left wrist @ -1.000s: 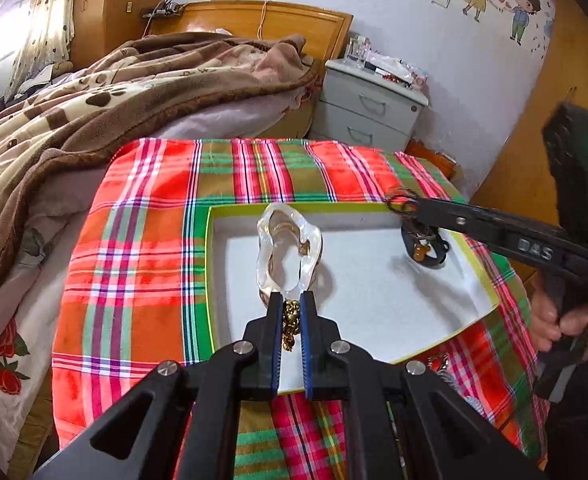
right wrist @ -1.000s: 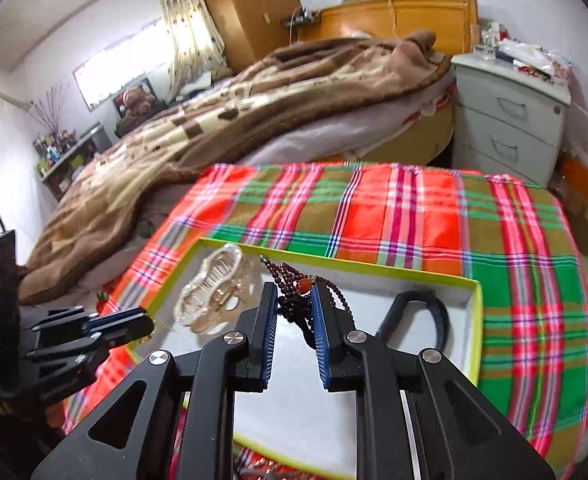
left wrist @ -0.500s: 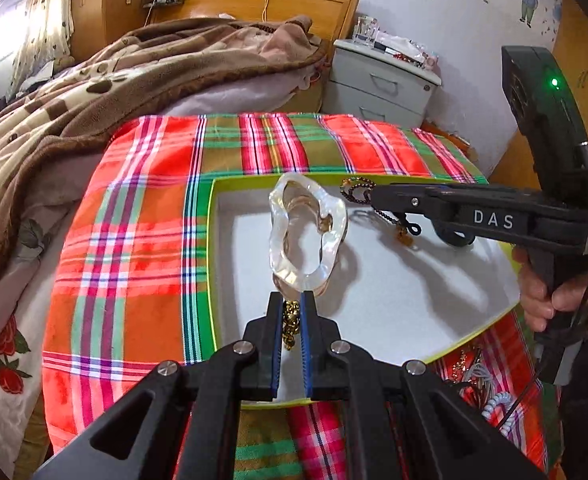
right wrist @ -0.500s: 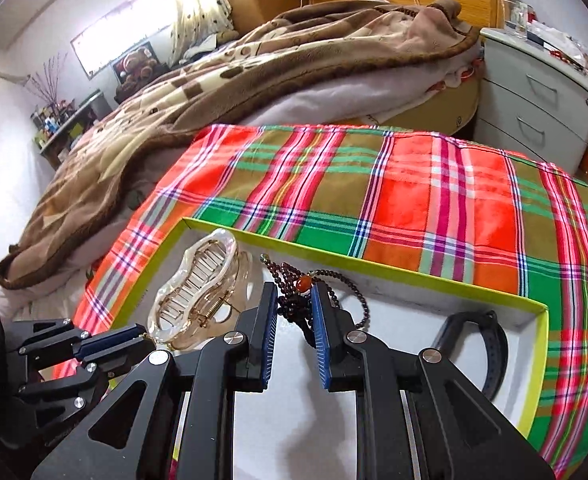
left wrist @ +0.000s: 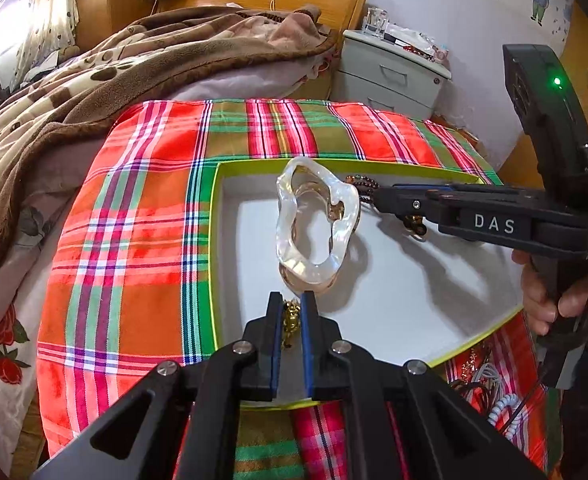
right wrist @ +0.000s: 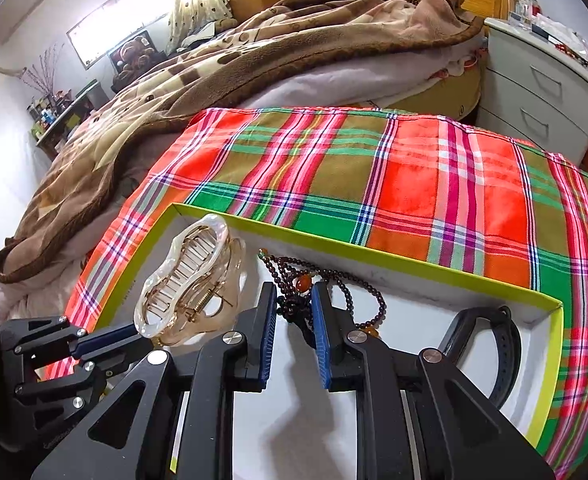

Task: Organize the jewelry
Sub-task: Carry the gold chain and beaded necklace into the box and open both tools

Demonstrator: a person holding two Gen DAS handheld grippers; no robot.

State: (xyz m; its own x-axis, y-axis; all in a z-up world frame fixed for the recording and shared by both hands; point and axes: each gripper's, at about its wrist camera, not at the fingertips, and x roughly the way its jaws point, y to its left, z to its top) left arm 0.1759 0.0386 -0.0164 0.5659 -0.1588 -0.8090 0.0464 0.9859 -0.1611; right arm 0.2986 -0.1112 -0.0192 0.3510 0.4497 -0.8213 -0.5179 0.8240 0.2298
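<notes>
A white tray with a yellow-green rim (left wrist: pixel 215 240) (right wrist: pixel 413 265) lies on a plaid cloth. My left gripper (left wrist: pixel 292 302) is shut on the base of a pearly translucent hair claw (left wrist: pixel 313 228) (right wrist: pixel 190 280), held upright over the tray's left part. My right gripper (right wrist: pixel 294 300) (left wrist: pixel 377 196) is shut on a dark red bead bracelet (right wrist: pixel 333 284) (left wrist: pixel 357 182), low over the tray's far side, just right of the claw. A black watch strap (right wrist: pixel 489 340) lies in the tray's right end.
The plaid cloth (left wrist: pixel 134 220) covers a table beside a bed with a brown blanket (left wrist: pixel 94 72). A grey nightstand (left wrist: pixel 389 76) stands behind. Loose chains and a white coiled cord (left wrist: pixel 497 404) lie on the cloth near the tray's front right.
Both grippers have moved forward and lower over the tray. The right gripper with the bracelet has come left, close beside the hair claw.
</notes>
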